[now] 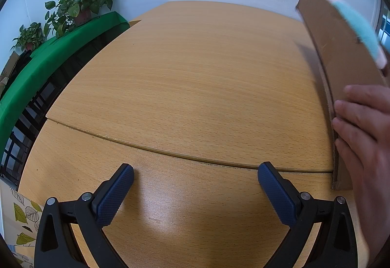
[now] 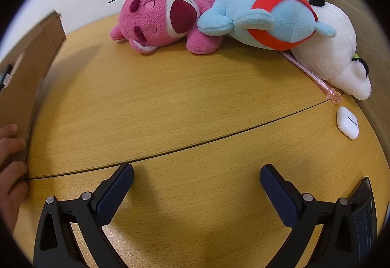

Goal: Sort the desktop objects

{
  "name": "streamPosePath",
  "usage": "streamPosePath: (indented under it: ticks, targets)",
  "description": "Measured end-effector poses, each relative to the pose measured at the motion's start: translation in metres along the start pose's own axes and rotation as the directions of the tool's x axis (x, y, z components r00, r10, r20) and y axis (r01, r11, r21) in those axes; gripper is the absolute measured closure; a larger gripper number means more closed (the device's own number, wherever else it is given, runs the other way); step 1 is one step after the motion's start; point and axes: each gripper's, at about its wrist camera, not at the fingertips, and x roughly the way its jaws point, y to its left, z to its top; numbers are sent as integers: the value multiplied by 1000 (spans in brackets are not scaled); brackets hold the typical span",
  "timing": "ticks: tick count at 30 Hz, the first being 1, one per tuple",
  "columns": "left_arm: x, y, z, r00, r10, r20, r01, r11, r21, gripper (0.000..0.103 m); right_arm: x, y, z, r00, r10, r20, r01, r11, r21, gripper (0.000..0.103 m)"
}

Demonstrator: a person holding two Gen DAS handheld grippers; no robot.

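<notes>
My left claw (image 1: 195, 176) is spread wide over the bare wooden desk (image 1: 190, 87), nothing between its blue pads. My right claw (image 2: 197, 177) is just as wide apart and empty, low above the same desk. Between the two views a bare hand (image 1: 363, 136) grips the near edge of a cardboard box (image 1: 338, 68), which stands on the desk at the right of the left view and at the left of the right view; I can't see inside it from either camera. Far side, I've got a heap of plush toys: a pink plush (image 2: 160, 19) lying on its side, a blue plush (image 2: 265, 17) with a red band pressed against it, a white plush (image 2: 334, 48) on the right. A pink pen (image 2: 314, 75) pokes out from beneath them, and a white earbud case (image 2: 347, 122) sits just near of its tip. At the left, potted plants (image 1: 80, 2) sit on a green-covered ledge.
</notes>
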Motion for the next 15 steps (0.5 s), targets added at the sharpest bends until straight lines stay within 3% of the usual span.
streamPosePath:
  ticks: [15]
  targets:
    - [0, 0, -1, 1000, 0, 0, 0, 1000, 0, 0, -2, -3, 5, 1000, 0, 0, 0, 1000, -1, 0]
